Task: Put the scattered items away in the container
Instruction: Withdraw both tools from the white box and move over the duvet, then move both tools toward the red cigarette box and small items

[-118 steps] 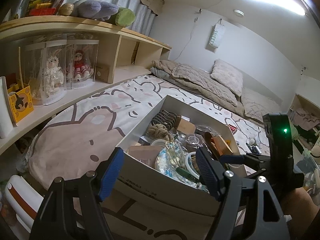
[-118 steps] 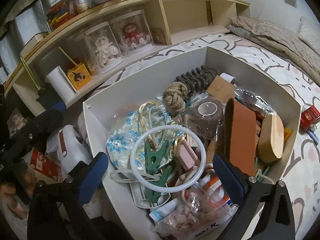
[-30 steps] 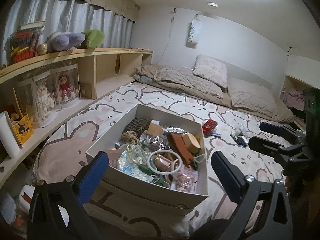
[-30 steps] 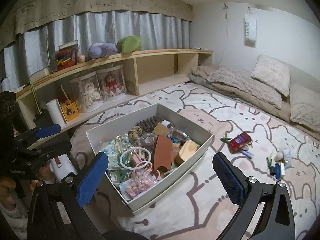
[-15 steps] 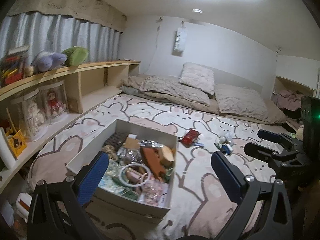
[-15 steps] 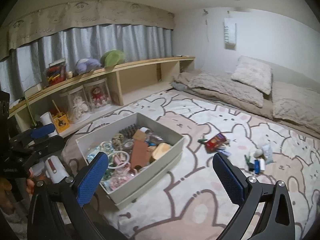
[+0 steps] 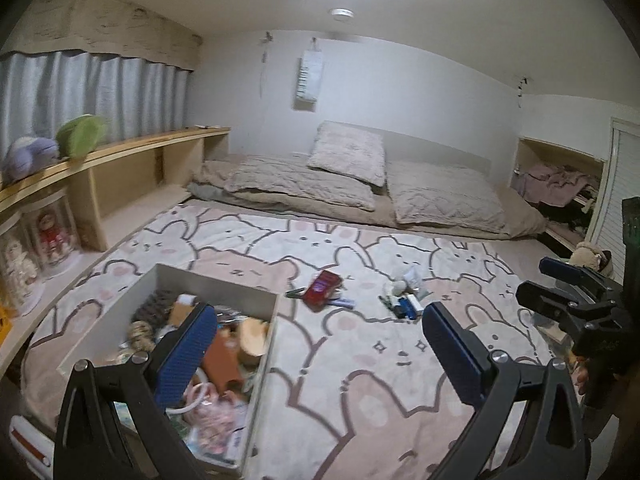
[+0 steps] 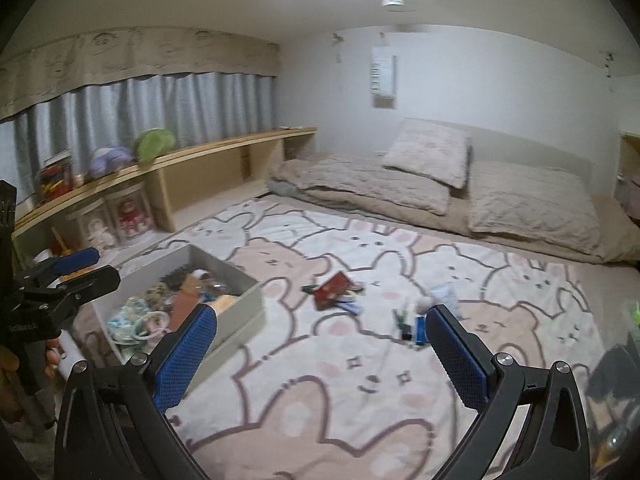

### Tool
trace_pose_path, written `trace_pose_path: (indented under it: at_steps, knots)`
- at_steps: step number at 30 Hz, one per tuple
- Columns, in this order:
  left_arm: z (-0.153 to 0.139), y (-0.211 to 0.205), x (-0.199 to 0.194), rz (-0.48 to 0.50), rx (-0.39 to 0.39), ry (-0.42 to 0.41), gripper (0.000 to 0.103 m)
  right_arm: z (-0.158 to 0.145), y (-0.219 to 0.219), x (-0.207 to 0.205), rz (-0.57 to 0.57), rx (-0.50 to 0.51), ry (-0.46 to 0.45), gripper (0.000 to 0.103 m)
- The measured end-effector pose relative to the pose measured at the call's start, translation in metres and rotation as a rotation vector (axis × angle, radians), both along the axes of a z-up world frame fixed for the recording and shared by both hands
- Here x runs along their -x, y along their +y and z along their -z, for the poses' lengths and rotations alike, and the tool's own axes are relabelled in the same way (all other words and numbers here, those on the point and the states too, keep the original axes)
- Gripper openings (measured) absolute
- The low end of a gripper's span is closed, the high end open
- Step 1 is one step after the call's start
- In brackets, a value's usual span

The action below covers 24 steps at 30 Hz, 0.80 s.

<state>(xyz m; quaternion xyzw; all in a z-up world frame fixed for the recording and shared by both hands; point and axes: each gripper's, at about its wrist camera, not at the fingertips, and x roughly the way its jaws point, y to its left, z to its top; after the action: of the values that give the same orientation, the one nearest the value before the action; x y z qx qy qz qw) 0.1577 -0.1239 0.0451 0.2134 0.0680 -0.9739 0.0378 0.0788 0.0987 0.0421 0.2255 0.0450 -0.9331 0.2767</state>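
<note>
Left gripper (image 7: 320, 350) raised above the bunny-print blanket (image 7: 360, 380), blue-padded fingers (image 7: 186, 354) spread wide, nothing between them. Right gripper (image 8: 322, 350) likewise spread wide and empty over the same blanket.

Box (image 7: 224, 286) at lower left in the left wrist view, crammed with odds and ends: a brown block, a white ring, a pink packet. Same box (image 8: 240, 280) seen smaller and further left from the right wrist.

Scattered on the blanket, well apart from the box: a red packet (image 7: 322, 285) with a green clip and a blue bit touching it, and beside that a second little heap (image 7: 404, 300) of white, blue and dark things. Same packet (image 8: 334, 286) and heap (image 8: 416, 320) in the right view, the heap just behind the right-hand finger.

Only in the left view: an alcove with pink clothes (image 7: 554, 182) at far right, and the right gripper itself at the right edge. Only in the right view: a jar of coloured bits (image 8: 56, 176) on the shelf (image 8: 224, 144), and the left gripper at the left edge, a hand (image 8: 50, 356) around its handle.

Writing: faint lettering on that handle and on the wall hanging (image 8: 384, 76), both too blurred to read.
</note>
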Motion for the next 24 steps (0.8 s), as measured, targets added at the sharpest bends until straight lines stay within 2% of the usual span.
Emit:
trace_pose_path:
  at_steps: [11,17,24]
  knots:
    - [-0.002,0.028,0.055,0.027,-0.030,-0.005,0.103,-0.001,0.047,0.039,0.093,-0.008,-0.011,0.103]
    - [0.002,0.035,0.082,0.025,-0.028,-0.023,0.103,0.000,0.063,0.061,0.124,-0.009,-0.026,0.103]
    - [-0.003,0.035,0.106,0.027,-0.033,-0.004,0.103,-0.003,0.078,0.083,0.152,-0.001,-0.020,0.103]
